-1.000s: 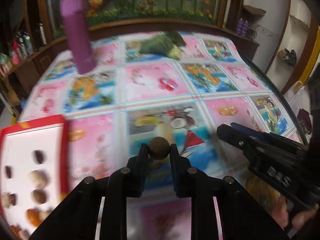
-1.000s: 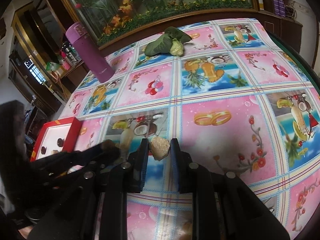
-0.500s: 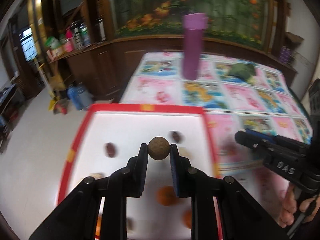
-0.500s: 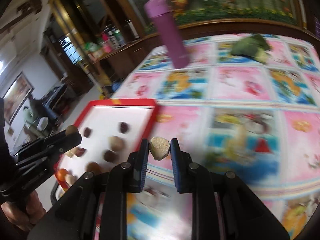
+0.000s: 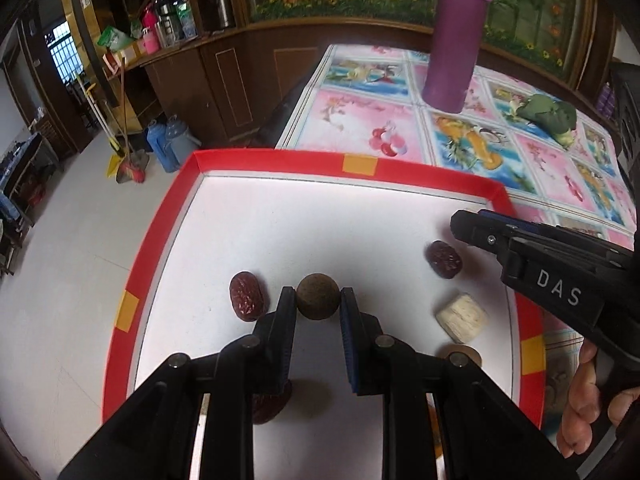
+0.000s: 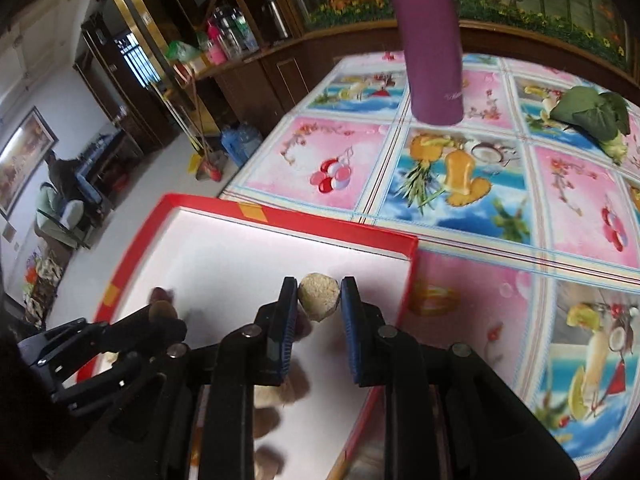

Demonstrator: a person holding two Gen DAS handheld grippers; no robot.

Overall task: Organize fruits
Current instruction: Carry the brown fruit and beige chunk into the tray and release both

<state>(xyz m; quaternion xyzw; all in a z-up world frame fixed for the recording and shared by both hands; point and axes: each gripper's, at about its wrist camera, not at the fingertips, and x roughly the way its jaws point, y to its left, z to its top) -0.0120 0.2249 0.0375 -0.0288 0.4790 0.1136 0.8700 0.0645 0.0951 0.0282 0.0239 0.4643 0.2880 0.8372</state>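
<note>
Red-rimmed tray (image 5: 158, 248) lies under both claws, the left gripper (image 5: 318, 305) pinching a round brown fruit (image 5: 317, 296), the right gripper (image 6: 319, 300) a pale chunk (image 6: 319, 295); released high, the round one may roll into the dates (image 5: 247, 295).

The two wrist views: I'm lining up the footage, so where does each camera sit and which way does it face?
Left wrist: on the left claw, looking forward and down into the red tray; it grips a brown ball. The right claw and the person's fingers show at right.
Right wrist: on the right claw, over the tray's right edge, gripping a pale lump; the left claw shows at lower left.
Shared: tray, purple bottle, green bundle, patterned tablecloth.
</note>
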